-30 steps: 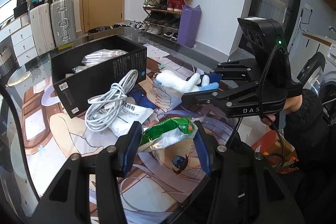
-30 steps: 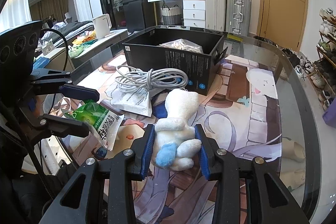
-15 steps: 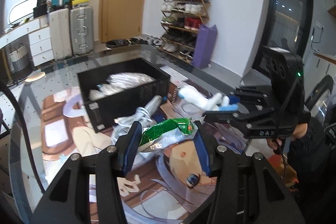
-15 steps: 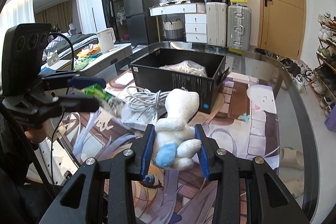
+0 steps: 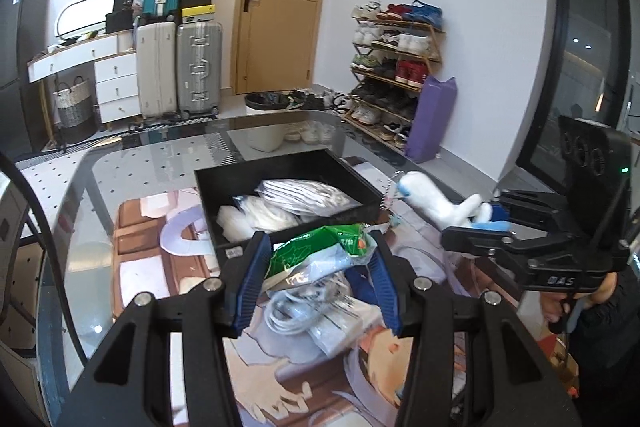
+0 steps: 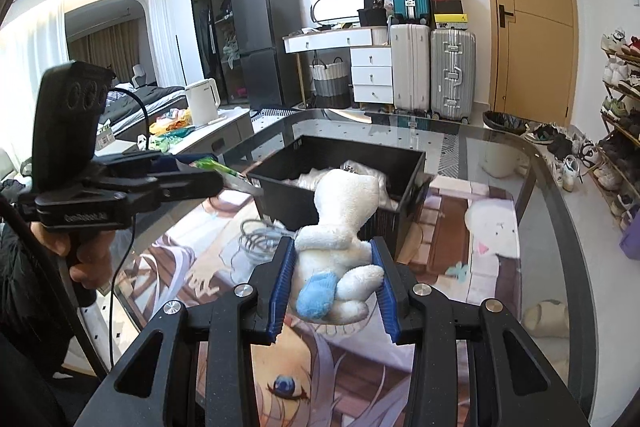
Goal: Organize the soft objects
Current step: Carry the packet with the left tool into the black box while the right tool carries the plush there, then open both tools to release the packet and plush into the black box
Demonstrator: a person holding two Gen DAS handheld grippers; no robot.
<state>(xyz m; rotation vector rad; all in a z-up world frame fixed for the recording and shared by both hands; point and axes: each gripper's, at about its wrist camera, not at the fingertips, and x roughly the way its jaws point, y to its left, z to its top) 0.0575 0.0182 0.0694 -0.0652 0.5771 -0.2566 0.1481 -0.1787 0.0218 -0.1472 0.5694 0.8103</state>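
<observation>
Plush toy [image 6: 340, 247], white with a blue paw, is clamped in the right gripper [image 6: 334, 281] above the table mat [image 6: 452, 227], near the black box [image 6: 340, 163]; the left gripper [image 5: 316, 279] pinches a green snack bag [image 5: 320, 251], possibly over the white cable [image 5: 296, 311]

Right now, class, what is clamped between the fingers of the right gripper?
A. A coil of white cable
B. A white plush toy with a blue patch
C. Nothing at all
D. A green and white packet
B: in the right wrist view the right gripper has its blue pads pressed on both sides of the white plush toy, while the green and white packet sits in the left gripper.
</observation>
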